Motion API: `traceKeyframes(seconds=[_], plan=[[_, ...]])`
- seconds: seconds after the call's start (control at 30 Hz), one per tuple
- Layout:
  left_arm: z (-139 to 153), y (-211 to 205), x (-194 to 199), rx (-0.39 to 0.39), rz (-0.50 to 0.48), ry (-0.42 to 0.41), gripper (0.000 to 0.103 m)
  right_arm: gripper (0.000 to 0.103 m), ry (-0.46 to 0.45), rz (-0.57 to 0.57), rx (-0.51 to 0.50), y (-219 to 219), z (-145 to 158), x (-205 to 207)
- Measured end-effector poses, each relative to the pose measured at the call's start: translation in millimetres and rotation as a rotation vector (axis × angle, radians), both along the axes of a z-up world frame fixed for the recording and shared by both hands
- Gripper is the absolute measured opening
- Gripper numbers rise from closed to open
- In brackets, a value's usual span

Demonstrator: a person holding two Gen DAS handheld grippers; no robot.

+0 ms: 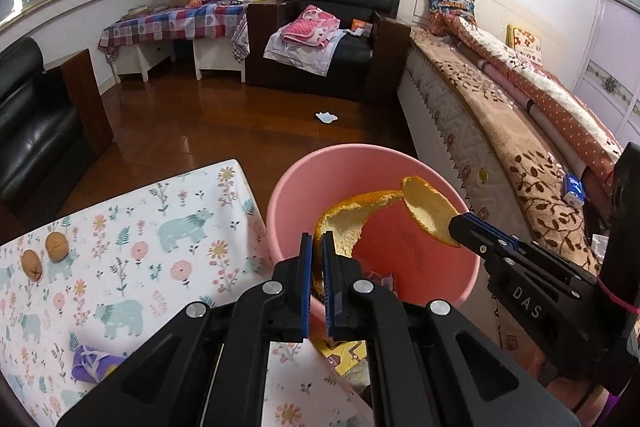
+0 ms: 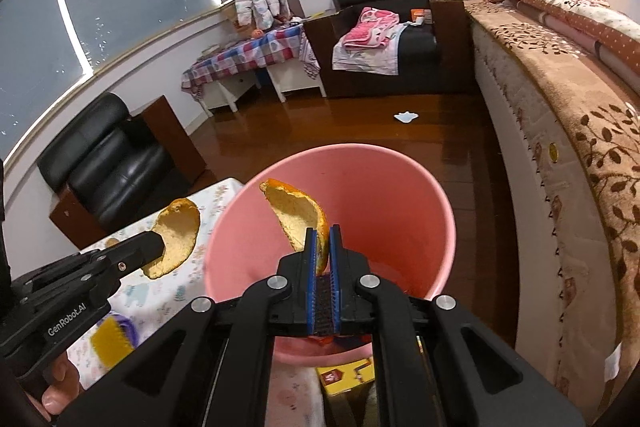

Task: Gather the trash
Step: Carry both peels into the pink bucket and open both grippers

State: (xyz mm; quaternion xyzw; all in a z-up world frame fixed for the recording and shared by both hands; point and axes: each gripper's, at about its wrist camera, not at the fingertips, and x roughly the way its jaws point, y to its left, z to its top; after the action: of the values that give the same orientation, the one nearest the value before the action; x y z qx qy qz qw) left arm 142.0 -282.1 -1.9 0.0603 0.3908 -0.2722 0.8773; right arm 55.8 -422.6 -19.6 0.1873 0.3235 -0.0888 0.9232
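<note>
My left gripper (image 1: 317,243) and right gripper (image 2: 323,239) are matte black linkages with round silver screws and ribbed blue pads on the fingers (image 1: 306,267). White lettering marks their sides: "GenRobot.AI" left, "DAS" right.

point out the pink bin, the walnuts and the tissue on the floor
bin (image 2: 400,183): right wrist view, bare inner wall
walnuts (image 1: 57,246): left wrist view, middle of the right-hand nut
tissue (image 1: 326,116): left wrist view, its centre
</note>
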Motion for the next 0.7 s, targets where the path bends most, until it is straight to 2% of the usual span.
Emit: traceKeyframes(seconds=[0.37, 0.7], plan=[[-19.9, -28.6, 12.3, 0.059, -0.020, 0.017, 0.004, 0.007, 0.048, -0.019, 0.000, -11.3, -16.5, 10.7], [-26.9, -30.6, 18.4, 0.063, -0.013, 0.035, 0.005, 0.007, 0.059, -0.034, -0.007, -10.2, -18.9, 12.2]])
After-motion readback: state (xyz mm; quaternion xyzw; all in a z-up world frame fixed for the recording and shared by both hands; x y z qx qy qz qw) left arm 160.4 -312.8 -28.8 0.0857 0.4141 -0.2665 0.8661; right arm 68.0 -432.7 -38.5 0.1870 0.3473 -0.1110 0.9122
